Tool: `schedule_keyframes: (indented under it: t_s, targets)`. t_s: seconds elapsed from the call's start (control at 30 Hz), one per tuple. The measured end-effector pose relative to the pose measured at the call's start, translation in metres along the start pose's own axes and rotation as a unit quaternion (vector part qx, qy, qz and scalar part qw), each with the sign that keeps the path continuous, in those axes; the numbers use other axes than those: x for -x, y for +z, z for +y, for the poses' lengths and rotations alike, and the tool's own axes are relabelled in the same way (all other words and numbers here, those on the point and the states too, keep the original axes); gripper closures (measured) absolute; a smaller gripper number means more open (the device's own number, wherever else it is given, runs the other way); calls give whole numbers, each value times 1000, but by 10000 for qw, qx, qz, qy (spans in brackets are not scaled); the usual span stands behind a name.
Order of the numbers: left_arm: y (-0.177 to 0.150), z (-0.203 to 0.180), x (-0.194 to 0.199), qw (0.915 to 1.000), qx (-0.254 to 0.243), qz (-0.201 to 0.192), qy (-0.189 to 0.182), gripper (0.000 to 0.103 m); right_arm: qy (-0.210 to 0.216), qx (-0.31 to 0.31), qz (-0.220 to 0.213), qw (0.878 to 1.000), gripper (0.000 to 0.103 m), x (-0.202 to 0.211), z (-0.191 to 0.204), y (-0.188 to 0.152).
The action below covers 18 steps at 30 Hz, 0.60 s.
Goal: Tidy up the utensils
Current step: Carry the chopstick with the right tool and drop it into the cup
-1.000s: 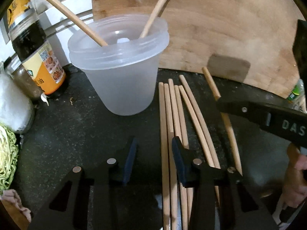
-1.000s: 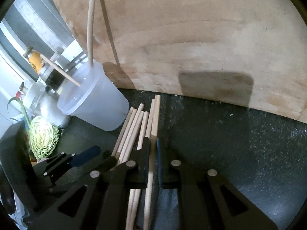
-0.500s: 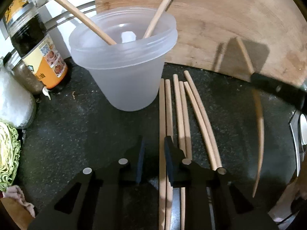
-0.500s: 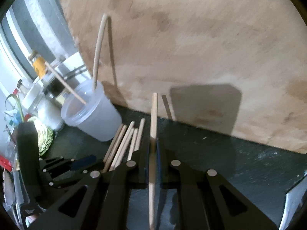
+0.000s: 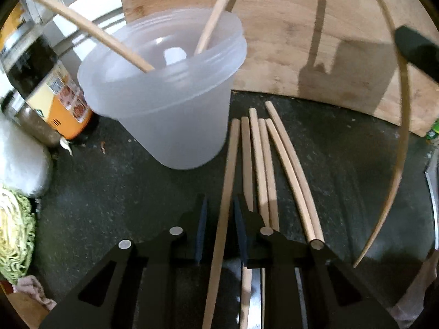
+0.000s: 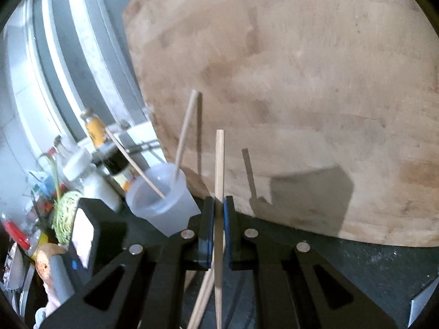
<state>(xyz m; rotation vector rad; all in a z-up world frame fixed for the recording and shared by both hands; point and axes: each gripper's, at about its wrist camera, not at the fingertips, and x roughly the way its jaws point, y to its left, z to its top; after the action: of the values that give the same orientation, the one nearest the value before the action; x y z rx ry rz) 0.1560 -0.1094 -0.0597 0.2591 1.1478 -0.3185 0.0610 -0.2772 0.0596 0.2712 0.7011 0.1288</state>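
Note:
A frosted plastic cup [image 5: 164,104] [image 6: 162,200] stands on the dark counter with two chopsticks leaning in it. Several wooden chopsticks [image 5: 260,164] lie side by side to its right. My left gripper [image 5: 219,213] points down over the leftmost chopstick [image 5: 227,170]. Its jaws are narrow on either side of it, with a slim gap still showing. My right gripper [image 6: 218,205] is shut on one chopstick [image 6: 219,164], held up in the air and almost upright. The left wrist view shows that held chopstick [image 5: 403,137] as a curved stick at the right.
A big wooden cutting board [image 5: 301,27] [image 6: 301,82] leans behind the cup and chopsticks. A sauce bottle [image 5: 55,82], a white bag [image 5: 22,159] and a leafy green bundle [image 5: 13,233] crowd the left. A metal edge [image 5: 432,192] borders the counter's right side.
The right gripper lifted its chopstick off the counter and tipped it upright. The left jaws narrowed around the leftmost chopstick, which now lies slightly askew from the others.

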Motion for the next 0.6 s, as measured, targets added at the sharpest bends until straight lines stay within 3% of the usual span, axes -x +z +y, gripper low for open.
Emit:
schedule_keyframes:
  t_s: [0.07, 0.23, 0.33, 0.6]
  targets:
    - [1, -5, 1, 10000, -55, -18, 49, 96, 163, -32, -247, 9996, 97, 8, 1, 0]
    - [-2, -15, 7, 9997, -98, -214, 116, 96, 177, 222, -817, 9963, 97, 28, 12, 0]
    - [-22, -31, 42, 9984, -83, -553, 72, 96, 185, 405, -1080, 9932, 97, 41, 21, -3]
    - [-42, -24, 114, 9919, 55, -1267, -91, 97, 349, 527, -1464, 9872, 97, 58, 43, 0]
